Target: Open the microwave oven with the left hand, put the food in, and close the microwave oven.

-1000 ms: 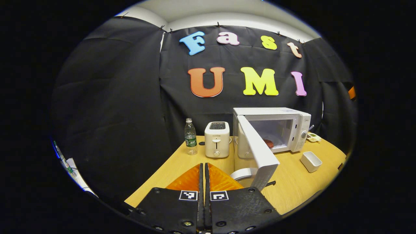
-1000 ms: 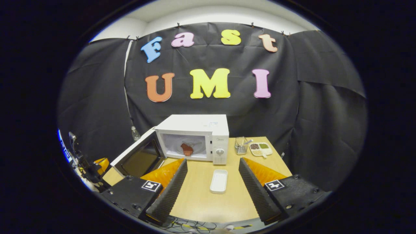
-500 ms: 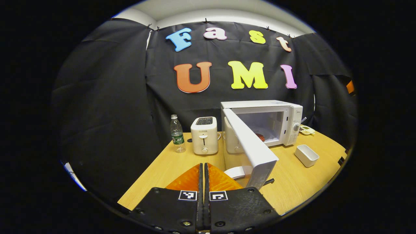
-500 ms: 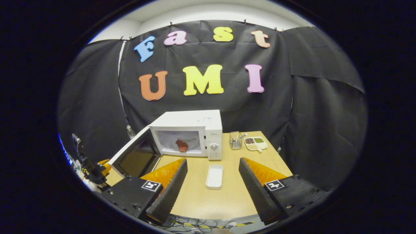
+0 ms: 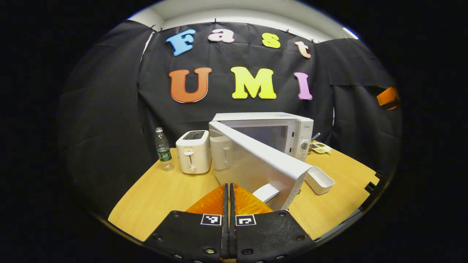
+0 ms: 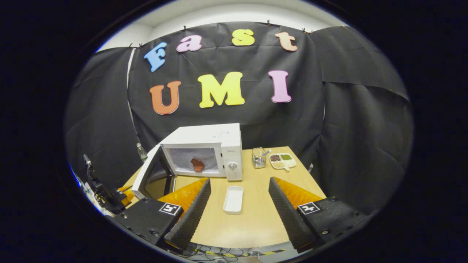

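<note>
The white microwave (image 6: pixel 204 140) stands at the back of the wooden table (image 6: pixel 252 223), its door (image 6: pixel 148 175) partly open. A reddish-brown piece of food (image 6: pixel 197 164) lies on the plate inside. In the left gripper view the door's white outer face (image 5: pixel 256 160) slants across the middle, and its handle (image 5: pixel 267 191) sits low on the free edge. My left gripper (image 5: pixel 229 185) is shut with nothing in it, tips right at that outer face; contact cannot be told. My right gripper (image 6: pixel 239 180) hangs open above the table's front, holding nothing.
A white toaster (image 5: pixel 193 151) and a water bottle (image 5: pixel 162 149) stand left of the microwave. An empty white tray (image 6: pixel 233 199) lies in front of it. A wire utensil holder (image 6: pixel 258 157) and a divided dish (image 6: pixel 280 160) sit to its right. Cables lie below the front edge.
The door has swung from wide open toward the microwave. My left gripper moved along with it, staying shut. The right gripper drew back slightly and stayed open.
</note>
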The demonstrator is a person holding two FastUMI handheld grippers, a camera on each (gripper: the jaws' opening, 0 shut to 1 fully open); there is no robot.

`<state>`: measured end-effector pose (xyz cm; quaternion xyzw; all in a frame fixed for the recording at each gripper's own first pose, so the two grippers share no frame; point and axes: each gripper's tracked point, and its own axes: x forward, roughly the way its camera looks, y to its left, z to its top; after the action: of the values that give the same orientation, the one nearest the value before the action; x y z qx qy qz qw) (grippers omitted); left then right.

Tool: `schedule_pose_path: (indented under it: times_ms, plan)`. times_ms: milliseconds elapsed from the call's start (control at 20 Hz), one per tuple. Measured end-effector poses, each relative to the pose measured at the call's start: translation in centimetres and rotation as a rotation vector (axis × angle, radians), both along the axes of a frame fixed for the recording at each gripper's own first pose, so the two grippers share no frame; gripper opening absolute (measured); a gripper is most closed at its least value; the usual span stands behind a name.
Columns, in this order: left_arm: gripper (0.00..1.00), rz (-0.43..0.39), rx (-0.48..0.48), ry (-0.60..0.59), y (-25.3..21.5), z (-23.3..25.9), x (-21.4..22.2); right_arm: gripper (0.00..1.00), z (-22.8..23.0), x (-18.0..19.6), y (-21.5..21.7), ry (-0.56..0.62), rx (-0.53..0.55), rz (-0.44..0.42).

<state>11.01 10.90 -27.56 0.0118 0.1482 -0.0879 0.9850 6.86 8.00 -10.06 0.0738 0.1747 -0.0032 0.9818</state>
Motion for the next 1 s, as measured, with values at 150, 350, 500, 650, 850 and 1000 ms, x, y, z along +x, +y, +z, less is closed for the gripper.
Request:
schedule_pose_path:
  times_ms: [150, 350, 500, 650, 850, 1000]
  plan:
    - [0.0, -0.052, -0.009, -0.002, -3.6, 0.1, 0.8, 1.0, -0.5, 0.5, -1.1, 0.015, 0.001, 0.004]
    - [0.0, -0.104, -0.028, 0.004, -7.8, -0.2, 2.7, 1.0, -1.0, 1.5, -2.5, 0.034, 0.005, 0.007]
    - [0.0, -0.144, -0.024, -0.002, -10.4, -0.5, 4.3, 1.0, -0.8, 2.5, -3.6, 0.04, 0.011, 0.009]
    - [0.0, -0.174, -0.028, -0.007, -12.8, -0.5, 6.2, 1.0, -0.5, 3.7, -4.9, 0.039, -0.002, 0.006]
    - [0.0, -0.196, -0.034, -0.016, -15.6, -0.6, 8.6, 1.0, -0.5, 5.5, -6.2, 0.046, -0.014, 0.011]
    - [0.0, -0.203, -0.036, -0.018, -17.3, -0.7, 10.5, 1.0, -0.6, 6.9, -6.9, 0.047, -0.007, 0.023]
